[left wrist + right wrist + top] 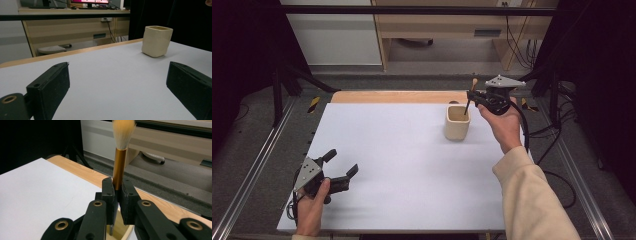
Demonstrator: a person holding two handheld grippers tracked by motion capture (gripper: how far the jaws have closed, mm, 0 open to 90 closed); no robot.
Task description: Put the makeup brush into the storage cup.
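A cream square cup (457,122) stands on the white table top at the back right; it also appears in the left gripper view (156,40). My right gripper (471,94) is above the cup's far right rim, shut on a brush (470,99) with a copper ferrule and pale bristles pointing up. The brush's dark handle reaches down into the cup. In the right gripper view the jaws clamp the brush (119,162) upright. My left gripper (340,163) rests open near the front left, with nothing between its fingers (50,85).
The white table top (402,165) has a wooden strip (397,96) along its far edge. Metal rails (257,165) run down both sides of the table. Behind it stand a wooden desk (447,25) and hanging cables (517,40).
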